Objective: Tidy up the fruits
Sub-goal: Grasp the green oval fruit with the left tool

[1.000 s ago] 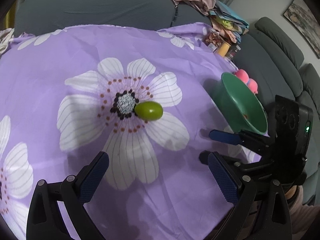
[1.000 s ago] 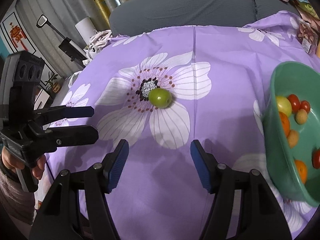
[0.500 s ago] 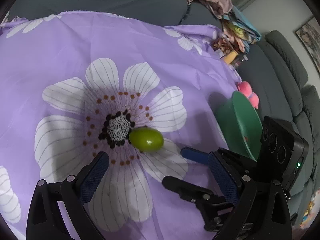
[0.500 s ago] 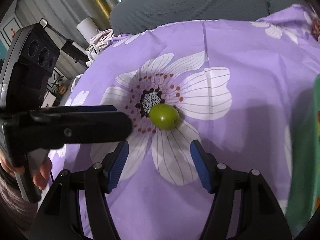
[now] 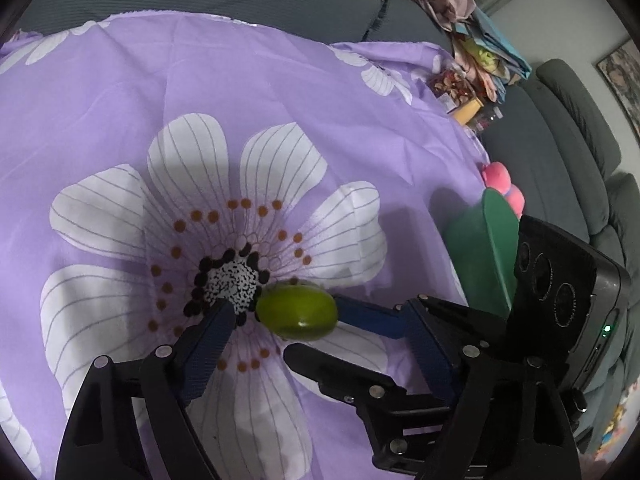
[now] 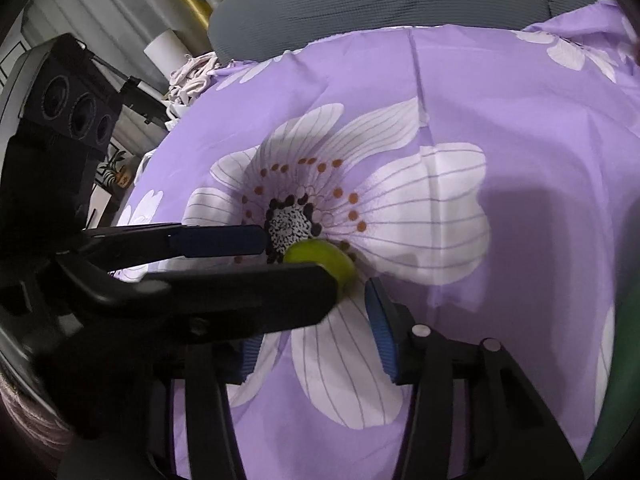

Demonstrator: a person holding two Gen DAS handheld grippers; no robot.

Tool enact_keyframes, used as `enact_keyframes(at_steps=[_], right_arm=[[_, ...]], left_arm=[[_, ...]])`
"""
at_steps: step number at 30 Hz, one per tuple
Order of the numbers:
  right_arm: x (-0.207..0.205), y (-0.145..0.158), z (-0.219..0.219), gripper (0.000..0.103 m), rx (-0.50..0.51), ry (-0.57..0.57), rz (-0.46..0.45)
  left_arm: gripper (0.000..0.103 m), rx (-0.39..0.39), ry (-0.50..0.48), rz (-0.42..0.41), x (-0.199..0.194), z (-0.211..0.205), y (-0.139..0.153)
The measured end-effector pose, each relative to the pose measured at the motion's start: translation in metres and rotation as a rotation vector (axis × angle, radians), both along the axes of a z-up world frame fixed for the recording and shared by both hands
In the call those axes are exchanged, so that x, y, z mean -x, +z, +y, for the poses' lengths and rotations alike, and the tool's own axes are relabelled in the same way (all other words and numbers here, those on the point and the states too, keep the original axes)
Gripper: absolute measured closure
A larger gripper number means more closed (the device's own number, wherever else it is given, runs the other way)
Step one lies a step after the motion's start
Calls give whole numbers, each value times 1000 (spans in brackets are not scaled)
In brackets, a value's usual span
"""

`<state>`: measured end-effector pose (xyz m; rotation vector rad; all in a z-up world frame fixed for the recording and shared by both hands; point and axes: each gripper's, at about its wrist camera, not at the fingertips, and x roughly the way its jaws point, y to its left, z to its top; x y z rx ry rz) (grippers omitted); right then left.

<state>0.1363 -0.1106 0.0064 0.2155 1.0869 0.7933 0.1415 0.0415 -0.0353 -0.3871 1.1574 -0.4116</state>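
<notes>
1. Left tongs [image 5: 320,310] stand wide open, low over the purple cloth [image 5: 120,100]. One finger is on each side of the green fruit [image 5: 297,313]. A small gap shows between the left-side finger and the fruit, so nothing is held.
2. The green fruit lies on the cloth, on a big white printed flower [image 5: 192,184]. It is just beside the dark dotted centre of the flower, on its right side. It is oval and shiny.
3. The right tongs [image 6: 312,320] come in from the right and cross the left tongs, so that both pairs surround the same fruit. They are also wide open. In the right wrist view one blue pad is just beside the fruit, and I cannot tell if it touches. The other pad is mostly hidden behind a black finger of the left tongs.
4. In the left wrist view, one blue finger of the right tongs reaches the right end of the fruit and the other one lies in front of it.
5. A green bowl [image 5: 494,248] stands on the cloth further to the right, apart from the fruit and seen nearly from the side. Its inside is not visible.
6. Something pink [image 5: 498,176] sits behind the bowl.
</notes>
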Motion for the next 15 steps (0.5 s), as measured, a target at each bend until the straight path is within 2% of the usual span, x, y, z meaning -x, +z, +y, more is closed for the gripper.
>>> enact_keyframes(at_steps=[2, 7, 11, 15], right_arm=[[-2, -2, 2, 60, 9, 0, 1], [-5, -3, 3, 64, 5, 2, -4], [-6, -4, 2, 64, -4, 0, -3], [-7, -4, 2, 64, -8, -1, -3]], left_arm=[[28, 2, 0, 5, -1, 0, -1], [30, -6, -11, 18, -4, -3, -8], [43, 2, -7, 24, -5, -1, -12], [49, 10, -7, 31, -6, 1, -18]])
